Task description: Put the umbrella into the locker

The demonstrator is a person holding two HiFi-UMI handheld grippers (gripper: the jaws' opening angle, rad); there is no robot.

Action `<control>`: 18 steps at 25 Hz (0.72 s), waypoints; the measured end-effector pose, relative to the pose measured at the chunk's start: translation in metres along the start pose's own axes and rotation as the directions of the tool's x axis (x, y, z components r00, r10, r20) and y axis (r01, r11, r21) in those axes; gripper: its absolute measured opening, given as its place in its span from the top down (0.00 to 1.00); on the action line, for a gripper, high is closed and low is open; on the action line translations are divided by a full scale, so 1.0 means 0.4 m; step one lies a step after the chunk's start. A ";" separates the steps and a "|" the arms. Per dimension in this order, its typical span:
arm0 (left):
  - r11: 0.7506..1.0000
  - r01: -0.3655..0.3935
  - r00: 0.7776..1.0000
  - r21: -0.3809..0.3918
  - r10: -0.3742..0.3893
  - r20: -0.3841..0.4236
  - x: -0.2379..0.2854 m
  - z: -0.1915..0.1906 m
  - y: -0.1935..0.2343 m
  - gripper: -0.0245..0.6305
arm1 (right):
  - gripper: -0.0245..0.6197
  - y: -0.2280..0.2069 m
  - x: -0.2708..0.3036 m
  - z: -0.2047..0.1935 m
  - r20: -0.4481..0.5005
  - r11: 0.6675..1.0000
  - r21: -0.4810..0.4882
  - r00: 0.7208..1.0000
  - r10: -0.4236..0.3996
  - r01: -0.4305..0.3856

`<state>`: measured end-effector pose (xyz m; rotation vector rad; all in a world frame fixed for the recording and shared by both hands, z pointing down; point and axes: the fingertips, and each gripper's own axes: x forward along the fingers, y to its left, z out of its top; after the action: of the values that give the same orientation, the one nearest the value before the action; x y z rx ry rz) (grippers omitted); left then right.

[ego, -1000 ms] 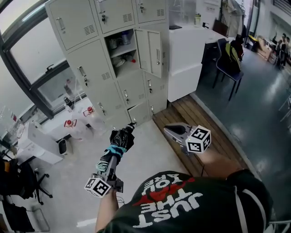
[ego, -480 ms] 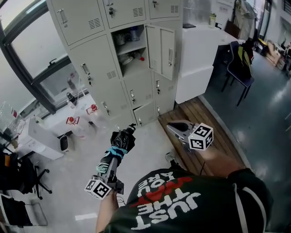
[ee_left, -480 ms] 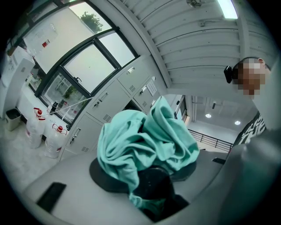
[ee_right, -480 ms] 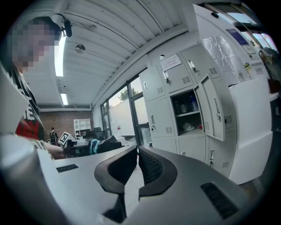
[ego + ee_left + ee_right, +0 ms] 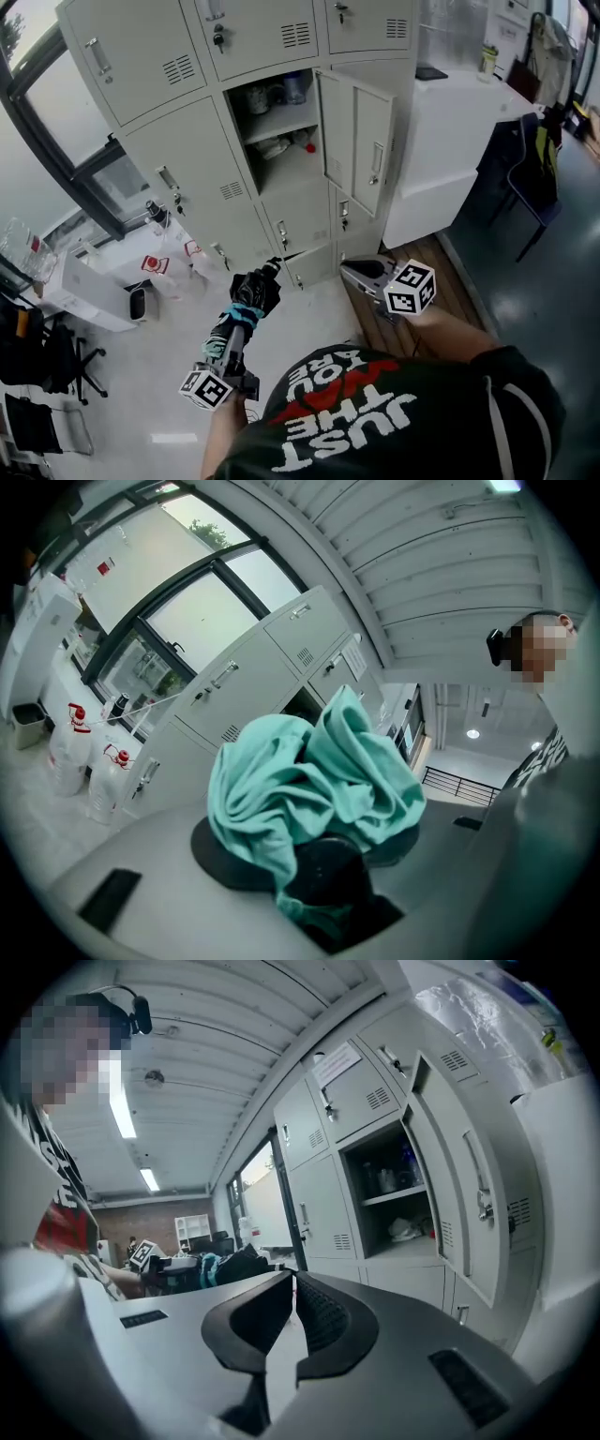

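A folded black umbrella with a teal band sticks out level from my left gripper, which is shut on its handle end. In the left gripper view the teal fabric fills the space between the jaws and hides the pads. The grey locker bank stands ahead; one middle compartment is open, its door swung to the right, with small items on its shelves. My right gripper is shut and empty, its pads meeting, pointing toward the open compartment and door.
White jugs with red caps stand on the floor left of the lockers below a window. A white cabinet adjoins the lockers on the right, with a chair beyond it. A wooden floor strip lies under my right gripper.
The lockers have come nearer and grown larger in the head view as the person walks toward them. Both grippers keep their pose, with the umbrella still held in the left.
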<state>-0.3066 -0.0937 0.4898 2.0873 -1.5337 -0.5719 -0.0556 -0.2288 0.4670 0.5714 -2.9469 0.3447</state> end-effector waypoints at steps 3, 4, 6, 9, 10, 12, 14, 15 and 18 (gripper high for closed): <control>1.000 -0.005 1.000 -0.001 0.005 0.028 0.184 0.014 -0.002 0.63 | 0.90 -0.132 0.044 0.021 -0.040 0.998 -0.019 0.997 0.064 -0.065; 1.000 -0.013 0.999 -0.003 0.013 0.039 0.241 0.021 -0.002 0.63 | 0.90 -0.170 0.062 0.025 -0.052 0.996 -0.022 0.995 0.086 -0.088; 0.999 -0.033 0.998 0.004 0.033 0.056 0.346 0.036 0.004 0.63 | 0.90 -0.240 0.101 0.029 -0.070 0.992 -0.006 0.990 0.125 -0.125; 0.997 -0.060 0.997 0.055 0.057 0.043 0.472 0.053 0.011 0.63 | 0.90 -0.315 0.156 0.035 -0.088 0.986 0.026 0.982 0.164 -0.162; 0.995 -0.066 0.997 0.081 0.063 0.033 0.505 0.059 0.015 0.64 | 0.90 -0.330 0.173 0.038 -0.094 0.985 0.026 0.980 0.174 -0.172; 0.990 -0.068 0.998 0.123 0.066 0.023 0.564 0.072 0.030 0.64 | 0.90 -0.359 0.206 0.046 -0.099 0.983 0.021 0.978 0.185 -0.183; 0.988 -0.075 0.997 0.138 0.072 0.023 0.617 0.086 0.048 0.64 | 0.90 -0.386 0.236 0.053 -0.100 0.983 0.018 0.978 0.185 -0.184; 0.986 -0.080 0.997 0.144 0.078 0.020 0.640 0.092 0.056 0.64 | 0.90 -0.396 0.249 0.055 -0.100 0.983 0.015 0.978 0.182 -0.182; 0.978 -0.075 0.997 0.193 0.076 0.001 0.694 0.101 0.082 0.64 | 0.90 -0.413 0.280 0.055 -0.101 0.986 -0.002 0.981 0.166 -0.167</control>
<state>-0.2767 -0.3735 0.4641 2.1579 -1.7167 -0.4028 -0.0973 -0.4229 0.4964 0.2973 -2.9035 0.3627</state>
